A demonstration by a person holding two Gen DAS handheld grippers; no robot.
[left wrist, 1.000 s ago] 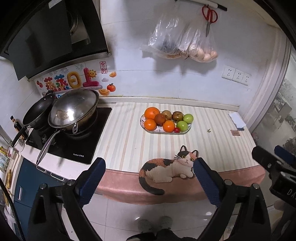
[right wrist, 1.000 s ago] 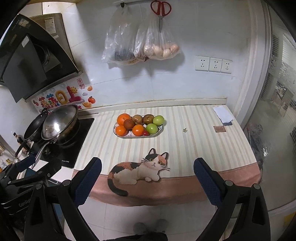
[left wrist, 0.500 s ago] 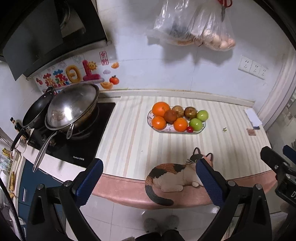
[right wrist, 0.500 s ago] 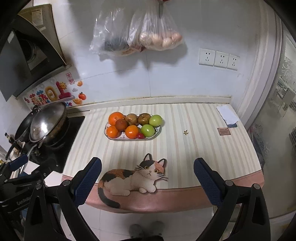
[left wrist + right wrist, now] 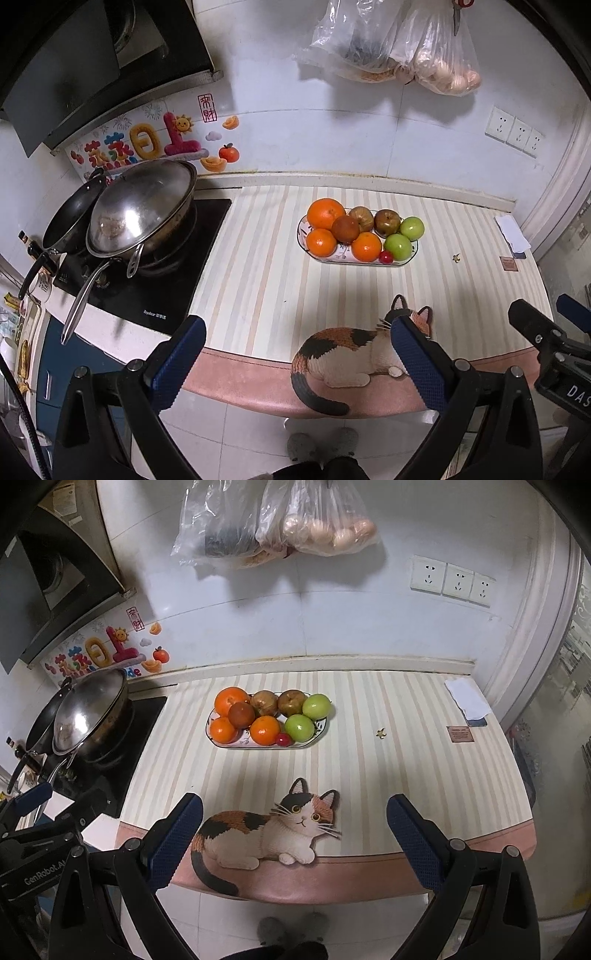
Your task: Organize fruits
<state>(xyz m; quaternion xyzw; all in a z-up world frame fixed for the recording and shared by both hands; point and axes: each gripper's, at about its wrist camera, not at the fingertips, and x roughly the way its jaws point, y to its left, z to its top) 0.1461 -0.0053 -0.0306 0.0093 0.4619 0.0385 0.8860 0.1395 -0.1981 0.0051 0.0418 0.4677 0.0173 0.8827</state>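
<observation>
A patterned oval plate [image 5: 413, 255] [image 5: 322, 726] sits mid-counter on the striped mat. It holds three oranges [image 5: 325, 213] [image 5: 231, 700], a dark reddish fruit [image 5: 345, 229], two brown fruits [image 5: 387, 222] [image 5: 290, 701], two green apples [image 5: 397, 246] [image 5: 299, 728] and a small red cherry-like fruit [image 5: 386, 257] [image 5: 283, 739]. My left gripper [image 5: 295, 338] is open and empty, held before the counter's front edge. My right gripper [image 5: 294, 814] is open and empty, also well short of the plate.
A cat-shaped mat [image 5: 269, 829] lies at the counter's front edge. A stove with a lidded wok [image 5: 142, 212] and a black pan [image 5: 68, 214] is on the left. Plastic bags [image 5: 280, 520] hang on the wall. A folded cloth [image 5: 467, 701] and a small card [image 5: 459, 734] lie at the right.
Both grippers have moved forward and closer to the counter, so the plate of fruit looks nearer. Both stay open and empty.
</observation>
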